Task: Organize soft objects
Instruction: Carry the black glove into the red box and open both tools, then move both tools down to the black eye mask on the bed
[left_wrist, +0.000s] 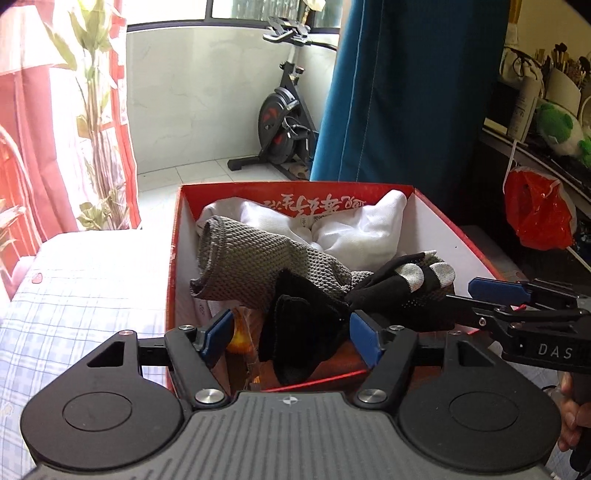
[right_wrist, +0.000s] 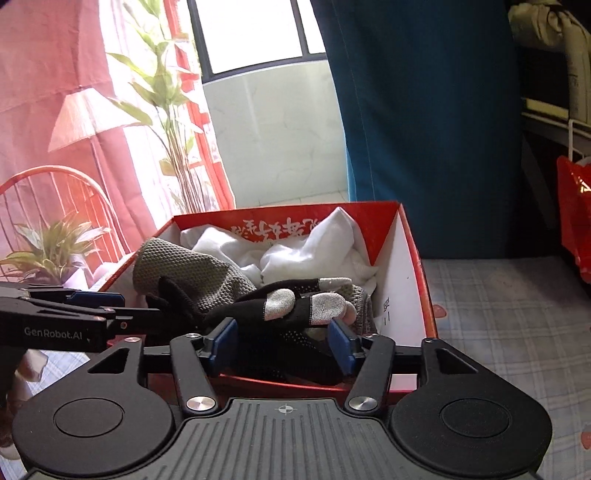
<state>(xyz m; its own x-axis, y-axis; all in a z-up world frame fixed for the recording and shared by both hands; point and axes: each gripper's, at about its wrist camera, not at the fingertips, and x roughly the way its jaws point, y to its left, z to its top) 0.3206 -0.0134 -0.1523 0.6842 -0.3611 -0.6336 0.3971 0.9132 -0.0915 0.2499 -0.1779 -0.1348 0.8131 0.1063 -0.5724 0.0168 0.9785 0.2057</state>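
Note:
A red cardboard box (left_wrist: 173, 258) (right_wrist: 417, 258) stands on the bed and holds a white cloth (left_wrist: 354, 229) (right_wrist: 314, 247), a grey knit piece (left_wrist: 258, 262) (right_wrist: 192, 269) and a black glove with grey fingertips (left_wrist: 402, 284) (right_wrist: 280, 306). My left gripper (left_wrist: 291, 339) is open over the box's near end, its blue pads either side of a black cloth (left_wrist: 299, 328). My right gripper (right_wrist: 284, 343) is open around the glove's cuff, jaws apart. It also shows at the right of the left wrist view (left_wrist: 491, 295).
The bed has a pale blue checked sheet (left_wrist: 74, 302) (right_wrist: 517, 302). A red curtain (left_wrist: 22, 110), a plant (right_wrist: 162, 110), an exercise bike (left_wrist: 284, 125), a blue curtain (left_wrist: 406, 92) and a red plastic bag (left_wrist: 535, 210) stand beyond.

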